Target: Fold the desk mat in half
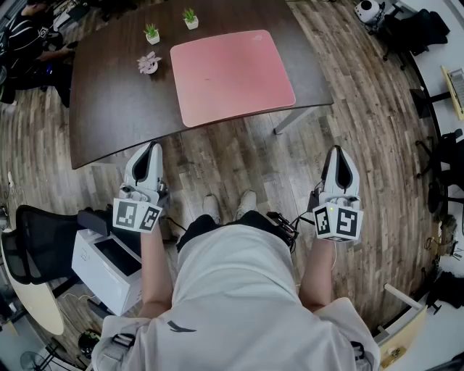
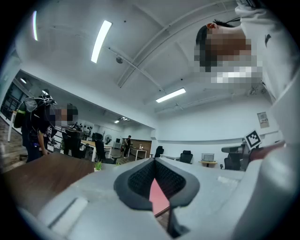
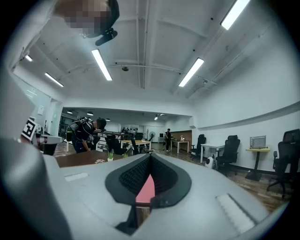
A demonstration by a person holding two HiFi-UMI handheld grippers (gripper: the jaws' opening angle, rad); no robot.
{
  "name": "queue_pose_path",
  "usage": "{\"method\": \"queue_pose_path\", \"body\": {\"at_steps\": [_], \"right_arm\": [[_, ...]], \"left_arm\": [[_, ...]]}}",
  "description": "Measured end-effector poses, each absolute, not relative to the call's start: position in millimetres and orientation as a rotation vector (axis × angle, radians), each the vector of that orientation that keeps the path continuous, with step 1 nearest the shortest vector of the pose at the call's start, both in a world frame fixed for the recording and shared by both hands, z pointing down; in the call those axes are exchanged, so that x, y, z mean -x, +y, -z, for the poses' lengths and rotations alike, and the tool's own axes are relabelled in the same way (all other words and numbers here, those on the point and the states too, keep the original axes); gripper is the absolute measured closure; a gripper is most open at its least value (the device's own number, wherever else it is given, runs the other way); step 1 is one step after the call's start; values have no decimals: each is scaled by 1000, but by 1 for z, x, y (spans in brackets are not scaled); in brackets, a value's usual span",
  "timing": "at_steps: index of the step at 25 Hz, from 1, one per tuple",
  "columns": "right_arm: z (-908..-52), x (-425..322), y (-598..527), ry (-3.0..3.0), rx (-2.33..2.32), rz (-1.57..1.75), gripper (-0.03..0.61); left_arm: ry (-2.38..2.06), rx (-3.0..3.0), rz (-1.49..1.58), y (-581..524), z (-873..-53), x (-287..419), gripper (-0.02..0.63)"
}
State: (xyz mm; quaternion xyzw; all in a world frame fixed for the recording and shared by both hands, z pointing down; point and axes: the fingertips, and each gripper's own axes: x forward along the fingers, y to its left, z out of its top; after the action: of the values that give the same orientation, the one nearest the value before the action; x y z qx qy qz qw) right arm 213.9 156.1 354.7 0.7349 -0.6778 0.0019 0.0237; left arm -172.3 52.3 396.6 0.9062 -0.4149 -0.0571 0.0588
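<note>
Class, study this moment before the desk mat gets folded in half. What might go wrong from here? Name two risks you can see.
1. The desk mat lies flat on the table, and the left gripper and right gripper are both shut, short of it; closed jaws may shove it instead of lifting an edge.
2. A potted plant and a pink ornament stand near the mat's far-left corner; a swung edge could topple them.

The person wears a white T-shirt [image 1: 239,290], dark shorts [image 1: 194,233] and pale shoes [image 1: 212,209]; the grey-white left tool [image 1: 154,146] and right tool [image 1: 339,149] bear black-and-white marker cubes [image 1: 136,215].
</note>
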Motion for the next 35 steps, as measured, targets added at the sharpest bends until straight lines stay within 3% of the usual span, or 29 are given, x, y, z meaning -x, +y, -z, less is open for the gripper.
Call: {"method": "queue_pose_path", "body": {"at_steps": [21,35], "right_arm": [[-349,-193,170,-2138,-2336,-29,575],[-366,-157,145,-2090,-2333,-98,574]], "left_arm": [[-1151,-2779,184,52,-400,170,609],[-1100,-2769,165,25,-410,204,609]]}}
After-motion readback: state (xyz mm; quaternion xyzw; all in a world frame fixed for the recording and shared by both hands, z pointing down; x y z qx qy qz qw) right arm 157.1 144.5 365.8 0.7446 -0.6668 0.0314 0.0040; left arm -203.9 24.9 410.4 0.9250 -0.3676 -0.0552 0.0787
